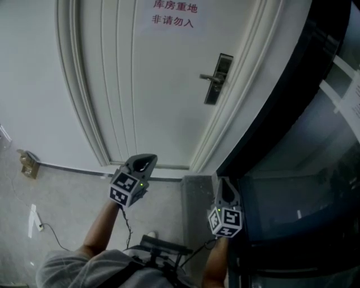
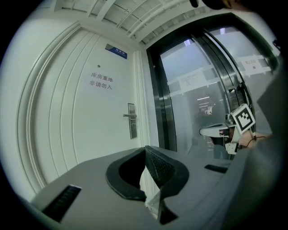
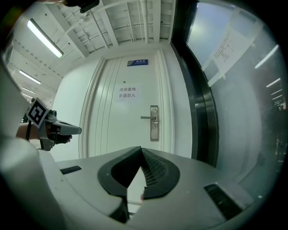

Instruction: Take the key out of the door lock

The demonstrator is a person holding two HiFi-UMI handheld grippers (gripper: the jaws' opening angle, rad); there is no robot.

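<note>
The white door (image 1: pixel 146 84) is closed, with a metal lock plate and lever handle (image 1: pixel 216 79) on its right side. That lock plate (image 2: pixel 131 120) also shows far off in the left gripper view, and the lock plate (image 3: pixel 154 123) lies straight ahead in the right gripper view. No key can be made out at this distance. My left gripper (image 1: pixel 147 161) hangs low before the door's bottom edge, its jaws closed tip to tip on nothing (image 2: pixel 145 148). My right gripper (image 1: pixel 224 183) is near the door frame's foot, also shut and empty (image 3: pixel 141 149). Both are well away from the lock.
A dark-framed glass wall (image 1: pixel 315 140) runs along the right of the door. A notice in red characters (image 1: pixel 174 16) is stuck on the door. On the floor at the left are a small brass bracket (image 1: pixel 28 163) and a thin cable (image 1: pixel 50 230).
</note>
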